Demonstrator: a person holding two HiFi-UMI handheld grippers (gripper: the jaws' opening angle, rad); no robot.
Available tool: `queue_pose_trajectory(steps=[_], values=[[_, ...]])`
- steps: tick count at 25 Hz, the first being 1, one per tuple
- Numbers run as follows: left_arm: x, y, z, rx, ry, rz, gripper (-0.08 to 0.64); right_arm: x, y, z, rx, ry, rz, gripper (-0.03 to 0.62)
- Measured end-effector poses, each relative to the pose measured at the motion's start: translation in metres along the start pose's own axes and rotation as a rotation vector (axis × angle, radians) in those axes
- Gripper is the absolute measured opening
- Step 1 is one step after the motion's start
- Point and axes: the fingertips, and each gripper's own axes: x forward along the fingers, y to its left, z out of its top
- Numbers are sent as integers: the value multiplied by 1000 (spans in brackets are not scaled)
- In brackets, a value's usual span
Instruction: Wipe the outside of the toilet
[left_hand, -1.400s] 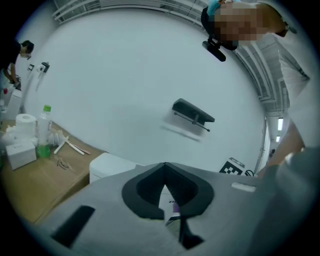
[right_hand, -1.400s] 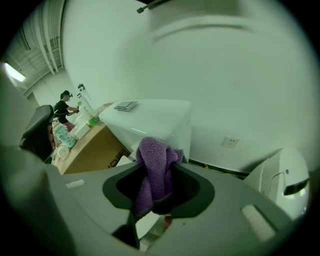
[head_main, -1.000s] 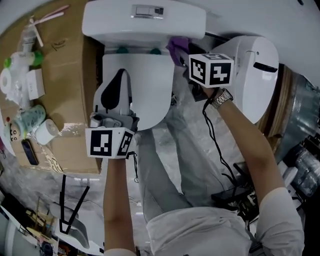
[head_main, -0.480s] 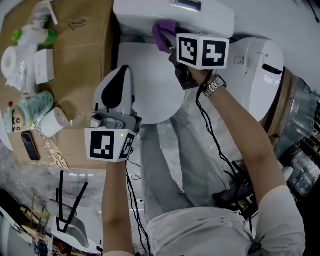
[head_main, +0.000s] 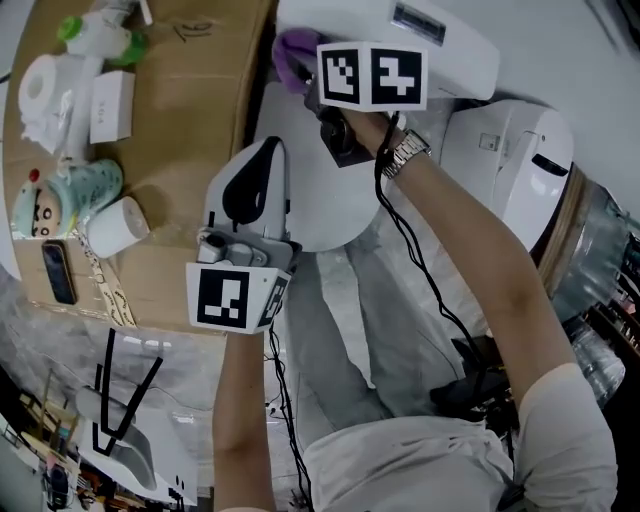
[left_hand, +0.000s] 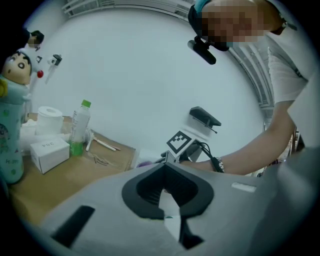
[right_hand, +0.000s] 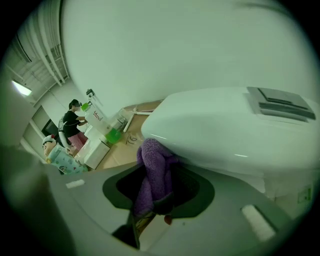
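The white toilet has its lid (head_main: 320, 205) down and its tank (head_main: 445, 45) at the top of the head view. My right gripper (head_main: 312, 70) is shut on a purple cloth (head_main: 292, 48) and presses it against the tank's front near its left end. In the right gripper view the cloth (right_hand: 152, 170) bulges from my right gripper (right_hand: 155, 180) up under the tank (right_hand: 225, 135). My left gripper (head_main: 258, 165) hovers over the lid's left edge, shut with nothing in it. In its own view my left gripper (left_hand: 165, 192) points toward the right gripper's marker cube (left_hand: 179, 142).
Left of the toilet, a cardboard sheet (head_main: 190, 120) carries a tissue roll (head_main: 40, 90), a white box (head_main: 110, 105), a green-capped bottle (head_main: 95, 35), a figure cup (head_main: 60, 195), a white cup (head_main: 115, 228) and a phone (head_main: 55, 272). A white bin (head_main: 510, 160) stands right. Cables trail from both grippers.
My right gripper has carried the purple cloth leftward along the tank's front, from near its right part to its left end. The left gripper has stayed by the lid's left edge.
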Motion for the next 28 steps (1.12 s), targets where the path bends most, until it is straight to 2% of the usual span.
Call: queue_pose_trajectory(steps=[6,10,15,19,23,28], values=[[-6,-4,-14,-4,-2,85,6,2,15,-4,-37,1,88,150],[8,-22,-22,-15,-20,116,6,-19,-10,-32,-57,36,96,150],[48,-56,-36,-30,-37,99,6,-50,-94,-91,31,115,16,150],[80,-91,-51,-27,-22,47,6,-79,-170,-131,89,153,-82,150],[97,-116,-66,-23,10,-4,6,-102,-226,-148,179,140,-165,150],[105,-120,-77,-8,39,-32,6,-107,-266,-149,214,116,-243,150]])
